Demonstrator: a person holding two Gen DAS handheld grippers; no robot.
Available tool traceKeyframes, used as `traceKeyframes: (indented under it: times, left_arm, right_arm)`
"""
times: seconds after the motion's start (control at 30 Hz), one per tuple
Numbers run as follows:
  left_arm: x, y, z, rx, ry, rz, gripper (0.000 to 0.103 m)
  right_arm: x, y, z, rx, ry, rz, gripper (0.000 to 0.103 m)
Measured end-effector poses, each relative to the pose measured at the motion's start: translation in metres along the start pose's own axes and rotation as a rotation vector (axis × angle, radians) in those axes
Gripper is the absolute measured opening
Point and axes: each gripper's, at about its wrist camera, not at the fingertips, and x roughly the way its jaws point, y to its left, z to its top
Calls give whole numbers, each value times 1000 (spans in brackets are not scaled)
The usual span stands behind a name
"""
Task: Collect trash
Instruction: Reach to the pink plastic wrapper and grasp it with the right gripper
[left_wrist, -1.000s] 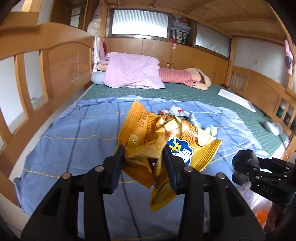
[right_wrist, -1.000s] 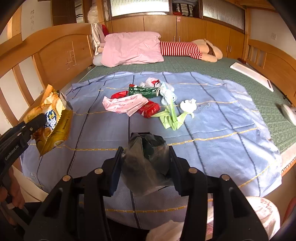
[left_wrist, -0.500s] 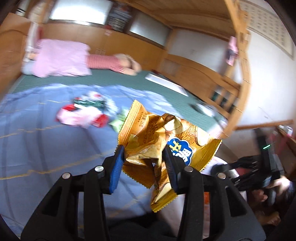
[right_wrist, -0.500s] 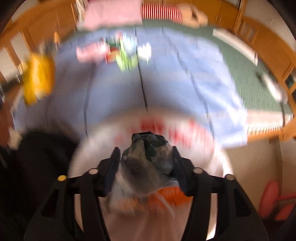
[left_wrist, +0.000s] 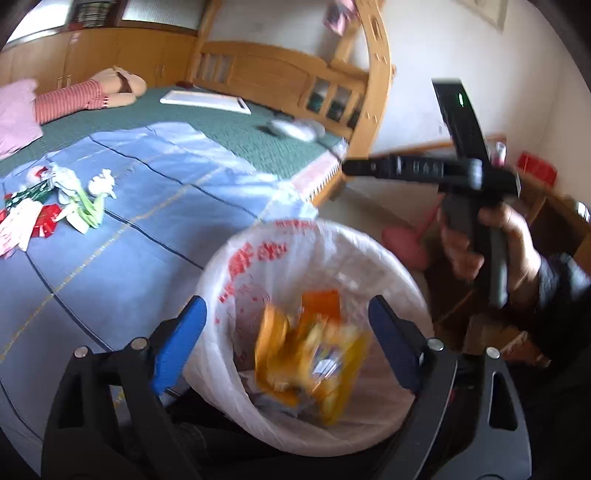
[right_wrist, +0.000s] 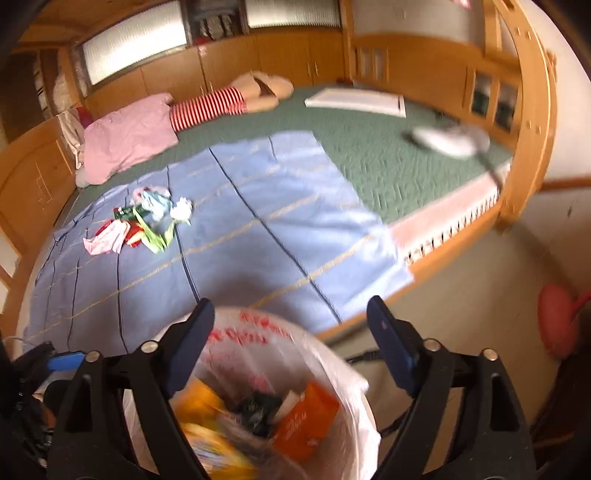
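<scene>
The bin lined with a white bag with red print (left_wrist: 258, 243) stands beside the bed. My left gripper (left_wrist: 286, 328) hangs over it, jaws opening, nothing between them. Below it the yellow chip bag (left_wrist: 306, 365) shows blurred inside the bin. My right gripper (right_wrist: 291, 332) is also above the bin (right_wrist: 258, 332), jaws opening and empty. The dark crumpled wrapper (right_wrist: 255, 406) lies in the bin beside an orange packet (right_wrist: 306, 421). In the left wrist view a hand (left_wrist: 491, 243) holds the right gripper (left_wrist: 424, 170) to the right. Several wrappers (right_wrist: 147, 218) (left_wrist: 66, 199) remain piled on the blue sheet.
The blue sheet (right_wrist: 258, 229) covers the near part of a green mattress (right_wrist: 369, 147) in a wooden bed frame (right_wrist: 532, 147). A pink pillow (right_wrist: 125, 136), a striped plush (right_wrist: 214, 107) and a white board (right_wrist: 354, 99) lie farther back. A pink object (right_wrist: 557, 321) sits on the floor.
Both grippers swung from over the bed to over the bin and opened. The chip bag left the left jaws and the dark wrapper left the right jaws; both are now in the bin.
</scene>
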Motion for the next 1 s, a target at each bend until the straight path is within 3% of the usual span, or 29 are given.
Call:
traceKeyframes:
  times: [0.07,0.1,0.2,0.27,0.33,0.37,0.43,0.47,0.57,0.73,0.83,0.93,1.0]
  left_arm:
    - [-21,26,7,-85,-68,33,90]
    - [-36,45,15,-125,-102,97,90]
    - [-78,106,42,-314,-167,471,90]
    - [-106,146,43,-501,-191,640,90]
    - [-132,178,28,-649,-284,697,91]
    - [-143,193,10,-719,-327,764,91]
    - [-150,206,-11,-773,-313,868,91]
    - [-155,218,-23,-843,-257,930,91]
    - [-178,229,-39,-956,-317,930,91]
    - [-190,231,-42,-989,-338,987,93]
    - [-186,234,-43,-1006,-311,965,93]
    - [-195,237,-50,-1015,-299,980,93]
    - [-197,236,-52,-1028,-299,985,93]
  right_arm:
    - [5,12,8,-26,-11,21,87]
    - [11,25,15,-44,-3,50,87]
    - [37,69,39,-76,21,141,87]
    - [57,121,55,-140,19,217,87]
    - [73,178,63,-246,-21,214,87]
    - [82,211,66,-317,-60,184,87]
    - [101,262,69,-404,-116,143,87]
    - [113,289,71,-440,-150,121,87]
    - [143,341,75,-489,-219,29,86]
    - [196,399,73,-513,-235,-33,87]
    - [237,418,76,-489,-169,-65,87]
    - [281,421,83,-429,-41,-107,87]
    - [303,419,81,-401,50,-81,85]
